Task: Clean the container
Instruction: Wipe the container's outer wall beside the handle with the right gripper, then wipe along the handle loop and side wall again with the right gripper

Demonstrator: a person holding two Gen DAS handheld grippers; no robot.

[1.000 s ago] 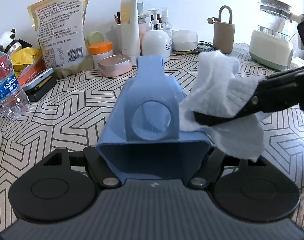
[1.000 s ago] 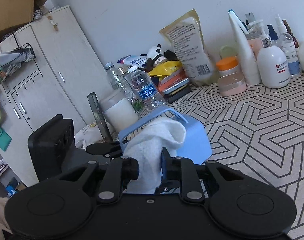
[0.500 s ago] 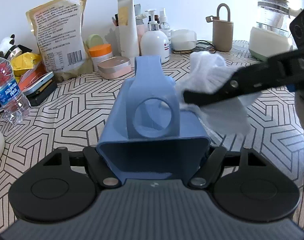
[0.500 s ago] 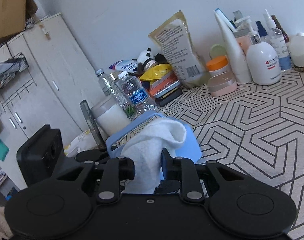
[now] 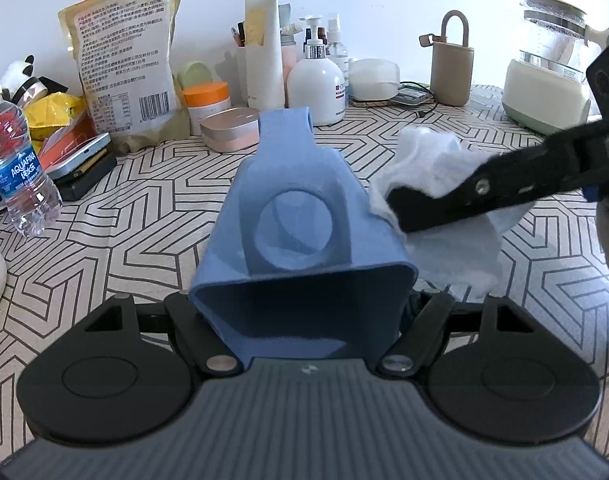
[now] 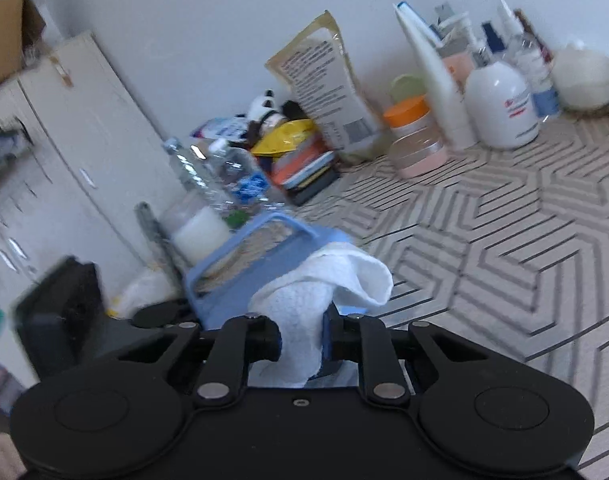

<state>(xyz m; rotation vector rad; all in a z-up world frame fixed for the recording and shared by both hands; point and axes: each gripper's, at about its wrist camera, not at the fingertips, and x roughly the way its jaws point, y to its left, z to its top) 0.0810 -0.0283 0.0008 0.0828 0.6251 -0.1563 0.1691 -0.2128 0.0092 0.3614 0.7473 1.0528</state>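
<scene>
A blue plastic container (image 5: 300, 216) with a round hole and a handle lies on its side. My left gripper (image 5: 304, 320) is shut on its open end and holds it over the patterned tablecloth. My right gripper (image 6: 302, 340) is shut on a white cloth (image 6: 324, 292). In the left wrist view the cloth (image 5: 436, 184) presses against the container's right side, with the right gripper's finger (image 5: 464, 196) reaching in from the right. The container (image 6: 264, 264) also shows in the blurred right wrist view, just beyond the cloth.
At the back stand a food bag (image 5: 124, 64), an orange-lidded jar (image 5: 206, 100), a pink tin (image 5: 230, 128), a white pump bottle (image 5: 316, 80), a beige flask (image 5: 452, 68) and a kettle (image 5: 548, 68). A water bottle (image 5: 16, 168) stands at the left. A white cabinet (image 6: 84, 140) is beyond the table.
The right gripper with the cloth has moved along the container's right side, first up towards its far end, then back down. The right wrist view swung and is now blurred. The left gripper holds still.
</scene>
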